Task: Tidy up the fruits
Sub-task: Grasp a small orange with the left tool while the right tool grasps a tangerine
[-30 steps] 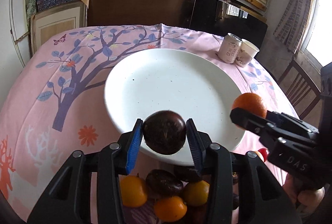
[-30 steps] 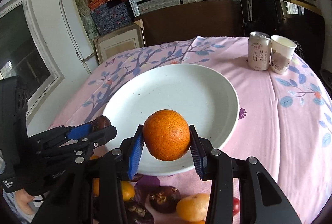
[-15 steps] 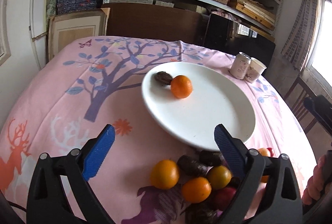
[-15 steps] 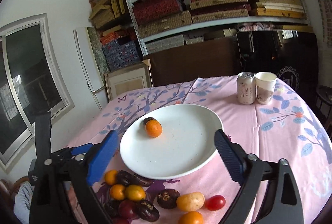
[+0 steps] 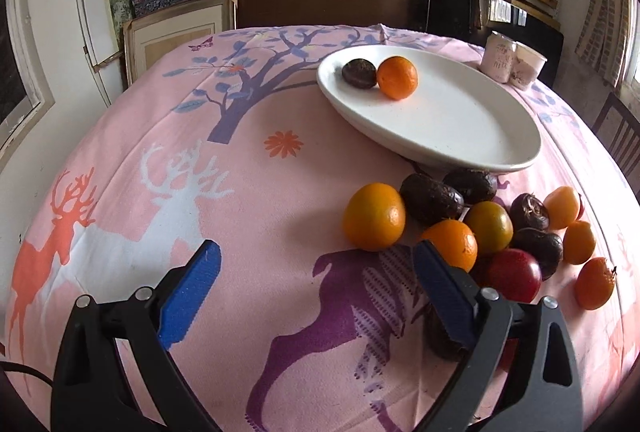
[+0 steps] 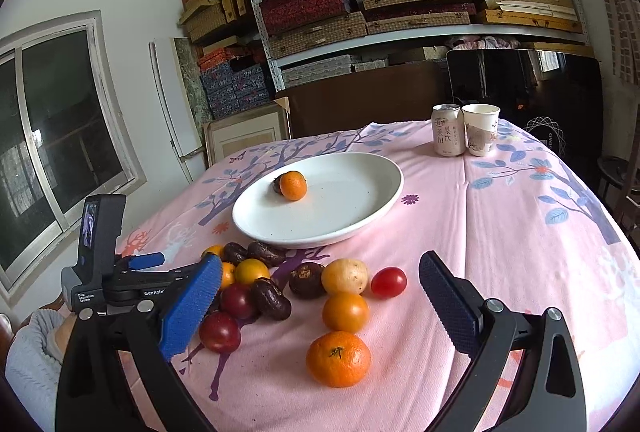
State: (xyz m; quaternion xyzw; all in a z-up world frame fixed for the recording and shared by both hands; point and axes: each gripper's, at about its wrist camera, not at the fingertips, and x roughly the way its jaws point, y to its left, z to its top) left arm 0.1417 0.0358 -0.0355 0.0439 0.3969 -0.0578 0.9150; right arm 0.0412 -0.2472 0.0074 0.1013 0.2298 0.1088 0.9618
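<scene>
A white plate (image 5: 460,120) (image 6: 352,200) holds a dark brown fruit (image 5: 359,73) and an orange (image 5: 397,77) (image 6: 293,185) side by side at its far left. A pile of loose fruit lies on the pink cloth in front of the plate: oranges (image 5: 374,216) (image 6: 338,358), dark fruits (image 5: 431,198) (image 6: 271,298), red ones (image 5: 514,274) (image 6: 388,282). My left gripper (image 5: 316,292) is open and empty, low over the cloth left of the pile; it also shows in the right wrist view (image 6: 140,264). My right gripper (image 6: 320,296) is open and empty above the pile's near side.
A drink can (image 6: 447,130) and a paper cup (image 6: 481,129) stand at the table's far right. The pink patterned tablecloth (image 5: 160,192) covers a round table. Shelves of boxes (image 6: 360,12) and a chair (image 5: 618,132) stand beyond it.
Both grippers let go of their fruit on the plate, opened and drew back. The left gripper has come down low beside the fruit pile; the right one is nearer the pile.
</scene>
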